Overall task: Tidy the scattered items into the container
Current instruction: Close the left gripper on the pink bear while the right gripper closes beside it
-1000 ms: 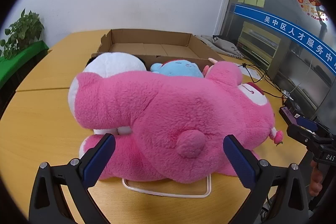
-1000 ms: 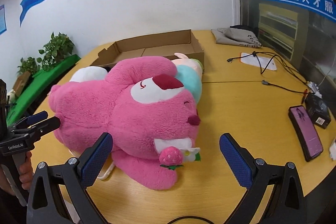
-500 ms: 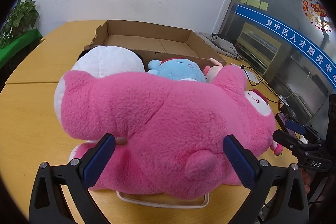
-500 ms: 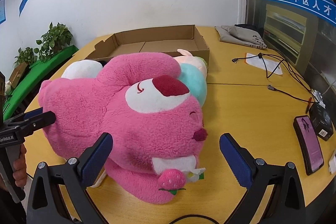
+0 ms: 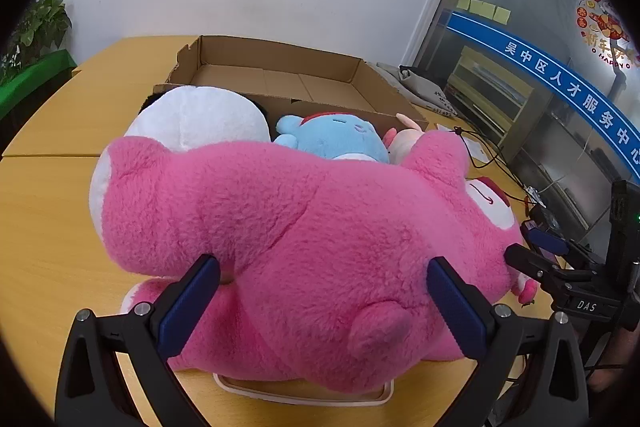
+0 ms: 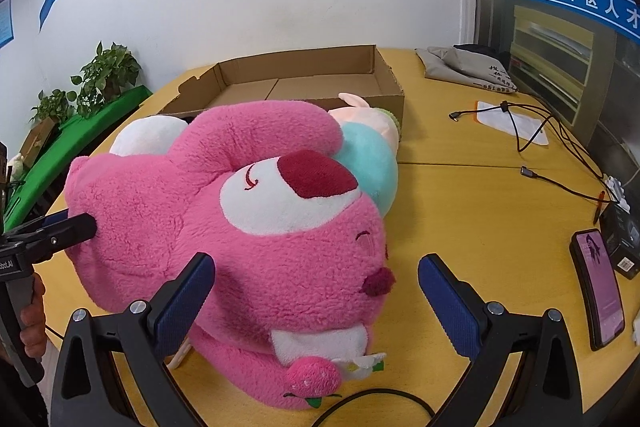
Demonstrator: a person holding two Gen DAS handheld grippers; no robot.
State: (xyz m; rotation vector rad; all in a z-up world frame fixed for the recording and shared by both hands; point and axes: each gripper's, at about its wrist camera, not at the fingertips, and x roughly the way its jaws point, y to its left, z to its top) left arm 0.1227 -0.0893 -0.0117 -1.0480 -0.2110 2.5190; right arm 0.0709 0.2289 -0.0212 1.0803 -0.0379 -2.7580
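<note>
A big pink plush bear (image 5: 304, 247) (image 6: 260, 227) lies across the wooden table. Behind it sit a white plush (image 5: 200, 117) (image 6: 148, 137), a light blue plush (image 5: 340, 137) (image 6: 372, 163) and a small peach plush (image 6: 364, 107). Farther back is an open, shallow cardboard box (image 5: 280, 71) (image 6: 296, 75), empty inside. My left gripper (image 5: 324, 291) is open, its pads straddling the bear's back end. My right gripper (image 6: 316, 291) is open around the bear's head. Each gripper shows at the other view's edge.
A white tray edge (image 5: 304, 393) sticks out under the bear. Cables (image 6: 560, 147), a phone (image 6: 600, 287), a black box (image 6: 624, 243) and a grey bag (image 6: 468, 67) lie on the table's right side. Potted plants (image 6: 104, 75) stand at the left.
Both grippers have moved in closer to the pink bear, which now fills the space between their open fingers. The toys have not moved.
</note>
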